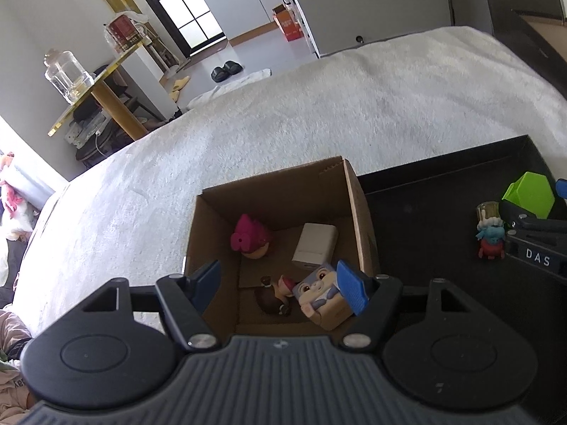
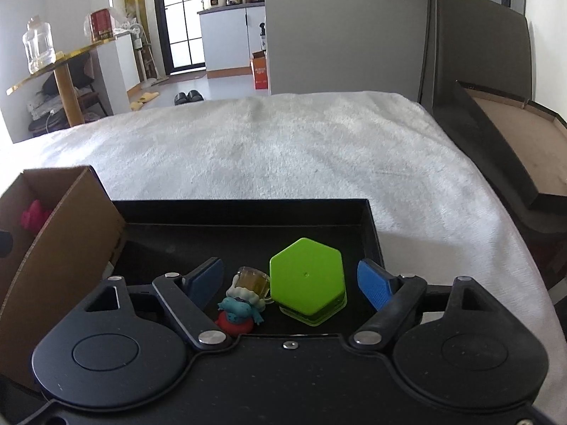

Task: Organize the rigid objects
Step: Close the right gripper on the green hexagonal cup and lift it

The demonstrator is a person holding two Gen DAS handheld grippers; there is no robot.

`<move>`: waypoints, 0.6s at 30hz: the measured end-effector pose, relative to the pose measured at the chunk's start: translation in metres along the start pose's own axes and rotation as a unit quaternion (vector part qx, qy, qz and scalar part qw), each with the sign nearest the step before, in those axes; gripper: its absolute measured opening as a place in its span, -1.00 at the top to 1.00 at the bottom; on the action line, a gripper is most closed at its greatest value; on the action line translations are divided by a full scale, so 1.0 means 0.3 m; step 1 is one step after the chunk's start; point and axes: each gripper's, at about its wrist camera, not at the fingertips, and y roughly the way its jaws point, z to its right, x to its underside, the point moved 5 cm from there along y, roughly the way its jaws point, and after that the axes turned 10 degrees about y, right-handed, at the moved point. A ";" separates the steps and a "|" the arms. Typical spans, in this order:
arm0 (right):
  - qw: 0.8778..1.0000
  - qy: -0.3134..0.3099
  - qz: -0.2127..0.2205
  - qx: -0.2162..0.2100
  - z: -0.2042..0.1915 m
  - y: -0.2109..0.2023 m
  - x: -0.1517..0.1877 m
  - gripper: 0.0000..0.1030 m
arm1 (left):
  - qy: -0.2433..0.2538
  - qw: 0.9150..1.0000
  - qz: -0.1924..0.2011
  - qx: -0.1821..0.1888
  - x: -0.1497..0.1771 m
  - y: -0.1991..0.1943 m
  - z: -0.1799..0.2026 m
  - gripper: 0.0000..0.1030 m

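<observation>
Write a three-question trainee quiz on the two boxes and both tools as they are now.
1. True or false: the green hexagon lies in the cardboard box.
2. Which container holds the white block? A) black tray B) cardboard box
3. Fill in: the left tool and right tool are both ____.

Key: 1 false; it lies in the black tray. 2 B. 3 open.

Bright daylight from window [image 2: 182, 14]; fisheye bending edges; sharp focus.
</observation>
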 end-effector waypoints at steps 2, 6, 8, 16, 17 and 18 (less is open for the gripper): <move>1.000 -0.004 -0.004 0.002 -0.002 0.013 0.007 -0.58 | 0.000 1.000 -0.008 -0.002 0.004 0.017 0.007 -0.37; 1.000 -0.009 -0.016 0.006 0.002 0.035 0.023 -0.30 | -0.001 1.000 -0.016 -0.001 0.008 0.028 0.011 -0.37; 1.000 -0.010 -0.023 0.017 0.010 0.045 0.028 0.06 | 0.002 1.000 -0.013 0.000 0.006 0.019 0.013 -0.37; 1.000 -0.003 -0.027 -0.002 0.008 0.002 0.024 0.09 | -0.008 1.000 -0.002 0.000 0.012 -0.030 -0.007 -0.37; 1.000 0.001 -0.028 -0.007 0.011 -0.009 0.020 0.09 | -0.009 1.000 -0.001 0.002 0.013 -0.039 -0.009 -0.37; 0.999 0.007 -0.029 -0.012 0.013 -0.019 0.017 0.09 | -0.011 1.000 0.001 0.004 0.016 -0.048 -0.012 -0.37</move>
